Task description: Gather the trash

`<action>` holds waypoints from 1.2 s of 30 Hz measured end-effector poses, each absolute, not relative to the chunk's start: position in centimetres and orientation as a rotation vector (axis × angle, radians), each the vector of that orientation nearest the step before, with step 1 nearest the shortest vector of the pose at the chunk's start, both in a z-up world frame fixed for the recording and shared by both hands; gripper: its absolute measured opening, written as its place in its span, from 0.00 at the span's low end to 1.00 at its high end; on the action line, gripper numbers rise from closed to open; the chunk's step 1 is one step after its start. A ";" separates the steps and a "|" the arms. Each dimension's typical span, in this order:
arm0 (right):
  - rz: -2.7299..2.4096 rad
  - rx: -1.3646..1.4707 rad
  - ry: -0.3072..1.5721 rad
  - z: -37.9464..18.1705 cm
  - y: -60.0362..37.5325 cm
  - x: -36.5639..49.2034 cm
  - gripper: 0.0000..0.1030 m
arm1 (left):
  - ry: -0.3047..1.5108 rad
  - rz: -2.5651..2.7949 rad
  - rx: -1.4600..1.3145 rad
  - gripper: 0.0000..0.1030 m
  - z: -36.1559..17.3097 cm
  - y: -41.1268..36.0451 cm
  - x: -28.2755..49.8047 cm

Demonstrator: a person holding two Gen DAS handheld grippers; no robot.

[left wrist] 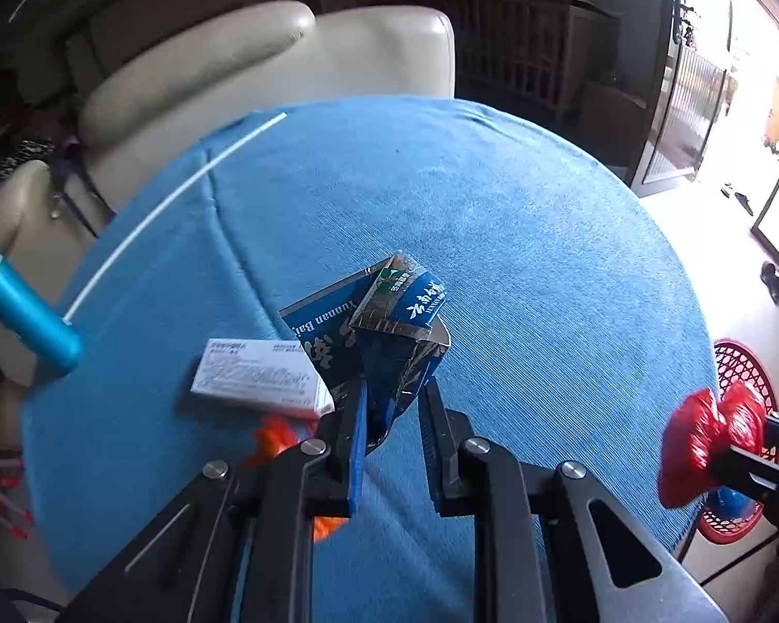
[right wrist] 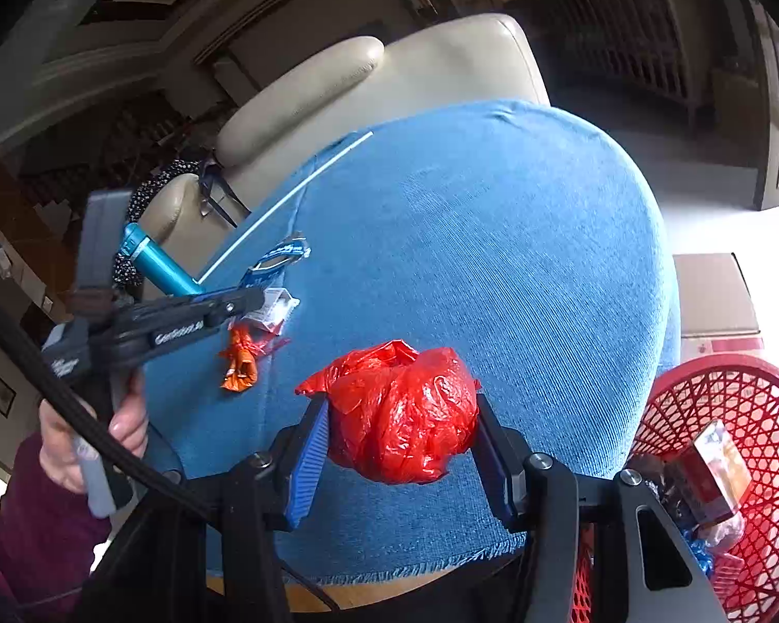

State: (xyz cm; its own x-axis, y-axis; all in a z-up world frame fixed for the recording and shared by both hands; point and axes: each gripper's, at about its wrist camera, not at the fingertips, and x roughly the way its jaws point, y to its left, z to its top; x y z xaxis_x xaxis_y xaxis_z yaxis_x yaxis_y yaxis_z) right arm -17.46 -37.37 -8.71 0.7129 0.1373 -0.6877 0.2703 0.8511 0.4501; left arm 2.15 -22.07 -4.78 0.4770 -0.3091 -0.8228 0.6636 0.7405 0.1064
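Observation:
My left gripper [left wrist: 394, 400] is shut on a crushed dark-blue carton [left wrist: 389, 322], which hangs just above the blue tablecloth [left wrist: 519, 239]. Next to it on the cloth lie a white box [left wrist: 259, 376] and an orange wrapper [left wrist: 275, 438]. My right gripper [right wrist: 400, 415] is shut on a crumpled red plastic bag [right wrist: 400, 410] over the table's near edge. In the right wrist view the left gripper [right wrist: 257, 295] is at the left with the carton [right wrist: 280, 257], above the white box [right wrist: 272, 311] and the orange wrapper [right wrist: 241, 363].
A red mesh basket [right wrist: 727, 405] holding several bits of trash stands on the floor right of the table. A blue cylinder [left wrist: 21, 306] and a thin white stick [left wrist: 182, 192] lie at the table's far left. A cream armchair [left wrist: 265, 62] stands behind it. A hand [right wrist: 124, 425] holds the left gripper.

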 end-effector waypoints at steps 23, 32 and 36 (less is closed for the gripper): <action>-0.082 0.484 0.730 -4.7 -34.6 -19.1 0.54 | 0.829 -0.644 0.337 0.15 -1.3 -16.8 -3.0; -0.080 0.461 0.715 -4.1 -34.2 -19.1 0.54 | 0.809 -0.654 0.311 0.15 -0.3 -16.3 -4.3; -0.083 0.458 0.702 -3.9 -34.3 -19.5 0.54 | 0.780 -0.642 0.346 0.15 0.0 -16.9 -5.2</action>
State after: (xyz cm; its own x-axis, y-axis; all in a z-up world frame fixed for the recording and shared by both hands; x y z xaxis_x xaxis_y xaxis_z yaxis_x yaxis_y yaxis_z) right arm -19.53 -34.30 -3.88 0.7643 0.0777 -0.6402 0.2254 0.8979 0.3780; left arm -5.22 -16.87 0.00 0.5368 -0.4042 -0.7406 0.6490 0.7587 0.0564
